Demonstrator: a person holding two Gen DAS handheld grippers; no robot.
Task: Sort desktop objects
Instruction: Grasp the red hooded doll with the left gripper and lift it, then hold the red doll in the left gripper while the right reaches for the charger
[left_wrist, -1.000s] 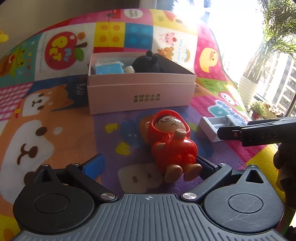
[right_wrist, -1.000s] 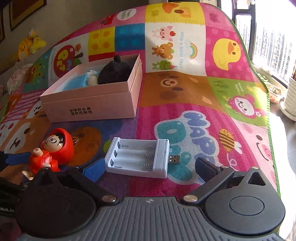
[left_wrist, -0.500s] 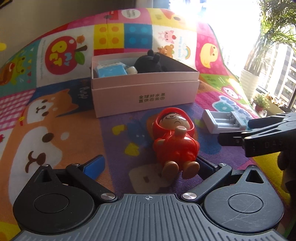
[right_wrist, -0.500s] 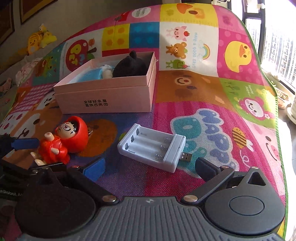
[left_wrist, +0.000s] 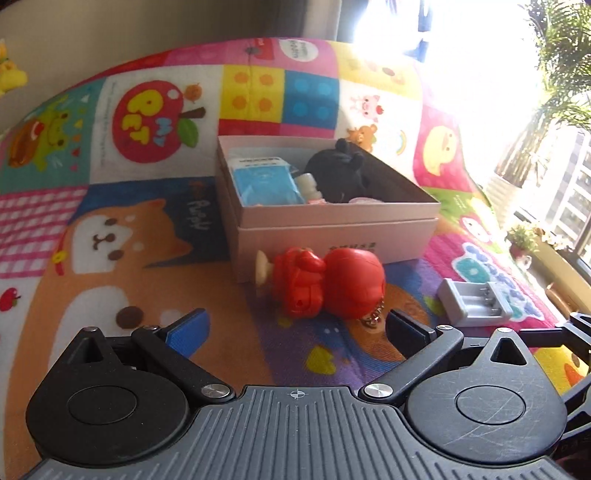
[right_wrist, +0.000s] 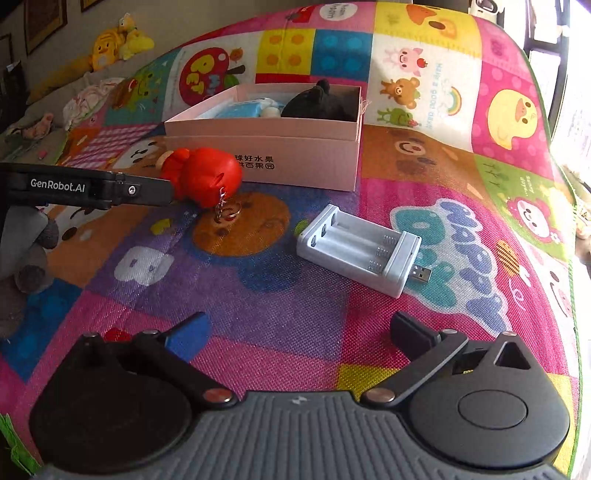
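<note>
- Two claws show, and both are released, with nothing between their fingers.
- Left claw (left_wrist: 295, 325): its blue and black pads stand wide apart, low over the play mat (right_wrist: 258, 295). From the right wrist view its arm reaches in from the left, and its tip ends just beside the red doll (left_wrist: 325, 286).
- Red doll: it lies on its side beyond the left fingertips, head to the right and feet to the left, just in front of the near wall of the pink box (left_wrist: 332, 240). Whether it touches the box or rests fully on the mat cannot be told.
- A short chain hangs from the doll's head, with a key ring (right_wrist: 227, 214) down at the mat.
- Pink box: it is open on top and sits on the far middle of the mat. Inside are a blue packet (left_wrist: 264, 181) on the left and a black plush toy (left_wrist: 338, 170) on the right, with small pale bits between them.
- Right claw (right_wrist: 299, 328): it hangs over the near part of the mat with its fingers spread.
- White battery charger (right_wrist: 354, 251): it lies flat on the mat, empty, ahead and a little right of the right claw. Its plug points right, and it is well apart from the doll and near the box's right corner.
</note>
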